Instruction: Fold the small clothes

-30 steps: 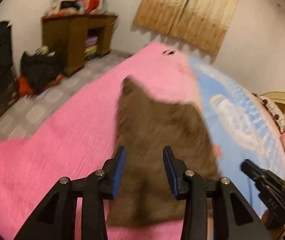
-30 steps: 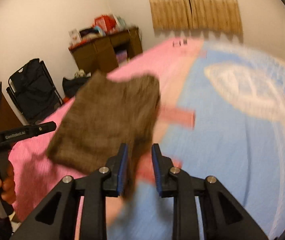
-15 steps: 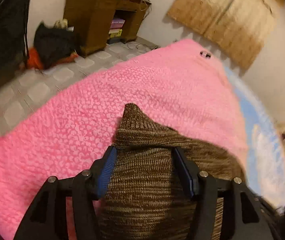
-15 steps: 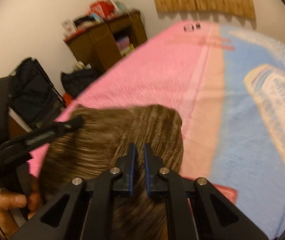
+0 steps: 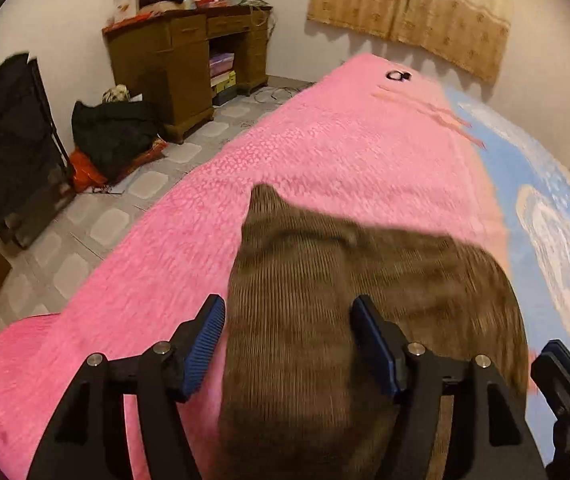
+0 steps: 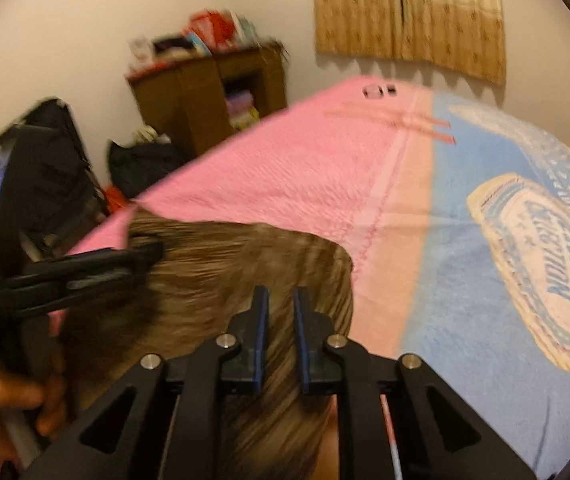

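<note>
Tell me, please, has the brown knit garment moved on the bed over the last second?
Yes. In the right wrist view the brown knit garment came down from mid-air onto the pink blanket, away from the wooden desk.

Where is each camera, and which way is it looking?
Left wrist: sits on the left gripper, looking along its open fingers over the brown knit garment toward the desk.
Right wrist: sits on the right gripper, fingers slightly apart; the person's left hand shows.
Both see the garment, pink blanket, desk and curtain.
</note>
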{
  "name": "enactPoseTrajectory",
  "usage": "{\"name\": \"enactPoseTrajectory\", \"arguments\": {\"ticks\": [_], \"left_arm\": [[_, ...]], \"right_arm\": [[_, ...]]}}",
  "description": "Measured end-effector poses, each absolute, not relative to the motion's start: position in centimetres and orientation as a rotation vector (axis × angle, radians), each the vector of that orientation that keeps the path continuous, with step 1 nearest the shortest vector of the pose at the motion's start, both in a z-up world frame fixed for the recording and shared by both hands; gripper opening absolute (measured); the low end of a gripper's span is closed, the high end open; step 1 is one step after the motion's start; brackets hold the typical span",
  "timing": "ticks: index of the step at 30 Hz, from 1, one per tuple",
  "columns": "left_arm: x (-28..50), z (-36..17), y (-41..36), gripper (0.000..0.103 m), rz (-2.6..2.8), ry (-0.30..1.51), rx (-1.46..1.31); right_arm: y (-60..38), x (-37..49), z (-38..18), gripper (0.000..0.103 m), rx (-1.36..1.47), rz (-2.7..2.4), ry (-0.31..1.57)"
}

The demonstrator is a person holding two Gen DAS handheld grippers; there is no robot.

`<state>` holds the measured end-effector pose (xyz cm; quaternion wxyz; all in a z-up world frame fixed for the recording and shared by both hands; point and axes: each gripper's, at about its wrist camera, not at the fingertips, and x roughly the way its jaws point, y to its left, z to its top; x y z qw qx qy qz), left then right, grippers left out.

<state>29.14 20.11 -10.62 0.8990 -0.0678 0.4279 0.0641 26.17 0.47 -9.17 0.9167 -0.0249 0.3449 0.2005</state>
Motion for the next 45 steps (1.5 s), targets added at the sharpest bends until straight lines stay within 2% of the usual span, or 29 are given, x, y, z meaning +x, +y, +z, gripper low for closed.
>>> {"name": "enactPoseTrajectory", "arguments": {"ticks": [3, 8, 15, 24, 26, 28, 30, 35, 37, 39, 45], "left_arm": [[26.0, -10.4, 19.4, 0.067, 0.109, 0.9, -0.112], [21.8, -11.0, 18.6, 0.067, 0.124, 0.914, -0.095], [17.2, -13.0, 18.2, 0.067, 0.124, 0.959, -0.12], [11.5, -13.2, 17.6, 0.069, 0.098, 1.001, -0.11], [10.3, -13.2, 17.0, 0.069, 0.09, 1.015, -0.08], [8.9, -13.3, 16.7, 0.069, 0.068, 1.037, -0.073], [7.4, -13.5, 16.3, 0.069, 0.052, 1.069, -0.072], [4.7, -13.7, 15.7, 0.069, 0.057, 1.099, -0.03], [4.1, -14.1, 15.6, 0.069, 0.063, 1.121, -0.019], [3.9, -14.3, 15.7, 0.069, 0.067, 1.131, -0.016], [1.9, -13.3, 14.8, 0.069, 0.091, 1.103, -0.008]], "right_arm": [[-0.2, 21.8, -8.3, 0.017, -0.086, 0.424, 0.674], [-1.4, 17.0, -10.6, 0.017, -0.069, 0.426, 0.747], [-3.1, 14.6, -13.3, 0.019, 0.074, 0.39, 0.841], [-4.5, 9.4, -11.8, 0.023, 0.142, 0.367, 0.861], [-4.8, 7.6, -11.2, 0.032, 0.148, 0.347, 0.831], [-4.8, 6.0, -10.7, 0.055, 0.147, 0.324, 0.81], [-4.6, 4.7, -10.1, 0.062, 0.144, 0.303, 0.792], [-3.5, 2.1, -8.9, 0.07, 0.091, 0.26, 0.802], [-3.3, 1.0, -8.7, 0.084, 0.065, 0.22, 0.8], [-3.1, 0.5, -8.6, 0.089, 0.055, 0.207, 0.808], [-3.2, -1.0, -9.2, 0.089, 0.034, 0.196, 0.866]]}}
